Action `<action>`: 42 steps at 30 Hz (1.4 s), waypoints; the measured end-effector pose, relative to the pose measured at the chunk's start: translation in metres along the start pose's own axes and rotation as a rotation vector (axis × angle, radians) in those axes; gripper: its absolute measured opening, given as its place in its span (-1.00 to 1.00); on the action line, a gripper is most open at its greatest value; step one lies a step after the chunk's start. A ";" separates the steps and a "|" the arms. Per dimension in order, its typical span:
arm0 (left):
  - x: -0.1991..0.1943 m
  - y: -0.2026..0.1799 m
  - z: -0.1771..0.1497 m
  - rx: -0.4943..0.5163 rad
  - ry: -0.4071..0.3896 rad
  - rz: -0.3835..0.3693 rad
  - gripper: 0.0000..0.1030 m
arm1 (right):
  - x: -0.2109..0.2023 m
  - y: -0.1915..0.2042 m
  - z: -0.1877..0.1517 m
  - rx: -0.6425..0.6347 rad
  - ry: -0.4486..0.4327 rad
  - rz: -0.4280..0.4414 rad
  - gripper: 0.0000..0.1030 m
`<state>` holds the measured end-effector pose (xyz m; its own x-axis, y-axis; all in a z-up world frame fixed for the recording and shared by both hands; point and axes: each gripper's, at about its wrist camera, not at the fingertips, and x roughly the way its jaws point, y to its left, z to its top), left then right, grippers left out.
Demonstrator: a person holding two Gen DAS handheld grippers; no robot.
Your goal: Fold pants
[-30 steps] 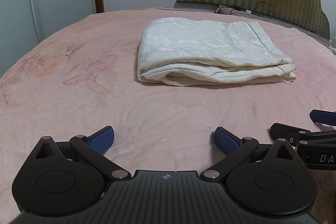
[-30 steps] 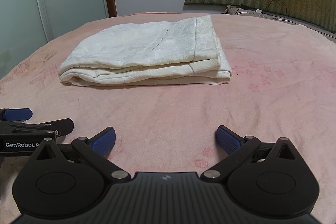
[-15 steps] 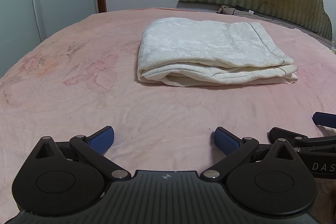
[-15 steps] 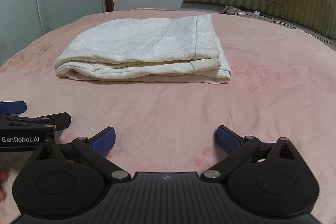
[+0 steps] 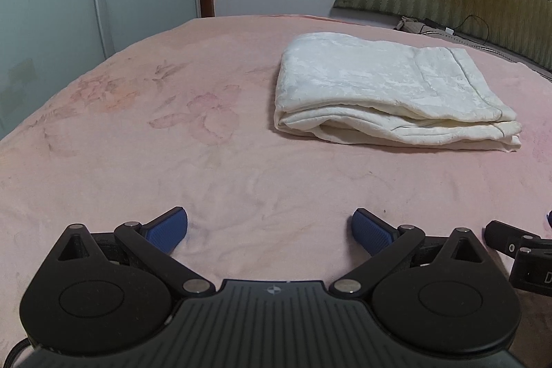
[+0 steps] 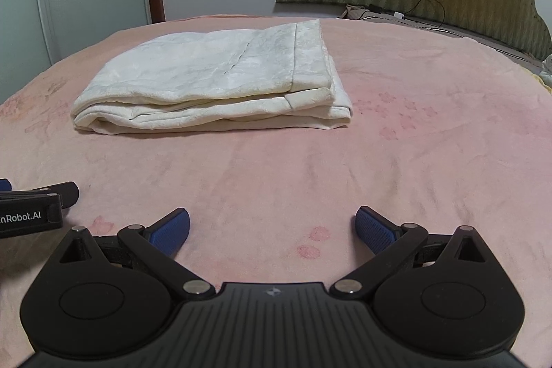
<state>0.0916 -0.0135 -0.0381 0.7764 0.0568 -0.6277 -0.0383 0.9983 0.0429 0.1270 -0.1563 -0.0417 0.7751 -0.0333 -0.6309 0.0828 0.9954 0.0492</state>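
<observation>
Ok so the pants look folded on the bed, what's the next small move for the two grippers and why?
Probably just ease both grippers back and stop. The white pants already lie in a flat stack of layers on the pink bedspread, edges roughly lined up. The left gripper and right gripper are both open, empty, and well short of the cloth, so nothing seems left to fold.

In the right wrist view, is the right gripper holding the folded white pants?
No, the right gripper has its jaws wide open over the pink bedspread, apart from the folded cream-white fabric pants.
</observation>
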 end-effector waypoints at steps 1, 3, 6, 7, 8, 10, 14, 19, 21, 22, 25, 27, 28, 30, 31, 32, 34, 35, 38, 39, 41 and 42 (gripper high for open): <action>0.000 -0.001 0.000 0.003 -0.001 0.003 1.00 | 0.000 -0.001 0.000 0.001 -0.001 0.004 1.00; -0.002 0.000 -0.001 0.005 -0.003 0.006 1.00 | -0.001 -0.002 0.000 0.015 -0.007 0.003 1.00; -0.003 -0.004 -0.001 0.031 -0.013 0.025 0.99 | -0.002 -0.007 0.003 0.040 -0.029 -0.054 1.00; -0.003 -0.004 -0.001 0.037 -0.016 0.031 1.00 | 0.000 -0.008 0.004 0.033 -0.025 -0.072 1.00; -0.003 -0.005 -0.001 0.041 -0.018 0.035 1.00 | 0.004 -0.009 0.004 0.022 -0.007 -0.069 1.00; -0.003 -0.005 -0.001 0.041 -0.018 0.036 1.00 | 0.006 -0.012 0.005 0.024 0.001 -0.056 1.00; -0.003 -0.003 -0.001 0.024 -0.014 0.027 1.00 | 0.006 -0.012 0.004 0.025 -0.001 -0.054 1.00; -0.006 -0.006 -0.002 0.039 -0.026 0.029 0.99 | 0.003 -0.015 0.003 0.028 -0.012 -0.012 1.00; -0.007 -0.008 -0.003 0.055 -0.035 0.015 0.99 | 0.003 -0.013 0.003 0.017 -0.013 0.006 1.00; -0.007 -0.009 -0.003 0.063 -0.036 0.012 0.99 | 0.003 -0.011 0.003 0.009 -0.009 -0.001 1.00; -0.005 -0.009 -0.002 0.061 -0.025 0.010 1.00 | 0.004 -0.008 0.004 0.000 -0.005 -0.009 1.00; -0.004 -0.006 -0.002 0.047 -0.019 0.004 1.00 | 0.004 -0.009 0.004 0.004 -0.005 -0.007 1.00; -0.003 -0.005 -0.002 0.040 -0.016 0.001 1.00 | 0.003 -0.009 0.004 0.003 -0.005 -0.007 1.00; -0.003 -0.005 -0.002 0.037 -0.015 -0.001 1.00 | 0.004 -0.009 0.004 0.004 -0.005 -0.007 1.00; -0.003 -0.005 -0.002 0.037 -0.015 0.000 1.00 | 0.004 -0.009 0.004 0.004 -0.005 -0.007 1.00; -0.003 -0.005 -0.002 0.038 -0.015 0.000 1.00 | 0.004 -0.009 0.004 0.004 -0.005 -0.007 1.00; -0.004 -0.005 -0.002 0.036 -0.015 -0.001 1.00 | 0.004 -0.009 0.004 0.004 -0.005 -0.007 1.00; -0.004 -0.005 -0.002 0.035 -0.015 -0.002 1.00 | 0.004 -0.008 0.004 0.004 -0.005 -0.007 1.00; -0.004 -0.005 -0.002 0.035 -0.014 -0.002 1.00 | 0.004 -0.008 0.004 0.004 -0.005 -0.007 1.00; -0.004 -0.006 -0.002 0.034 -0.014 -0.002 1.00 | 0.004 -0.008 0.004 0.004 -0.005 -0.007 1.00; -0.004 -0.006 -0.002 0.034 -0.014 -0.002 1.00 | 0.004 -0.008 0.004 0.004 -0.005 -0.007 1.00; -0.004 -0.006 -0.002 0.034 -0.014 -0.002 1.00 | 0.004 -0.008 0.004 0.004 -0.005 -0.007 1.00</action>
<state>0.0880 -0.0192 -0.0375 0.7854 0.0544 -0.6166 -0.0157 0.9976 0.0680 0.1319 -0.1652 -0.0414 0.7777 -0.0405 -0.6273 0.0904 0.9948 0.0477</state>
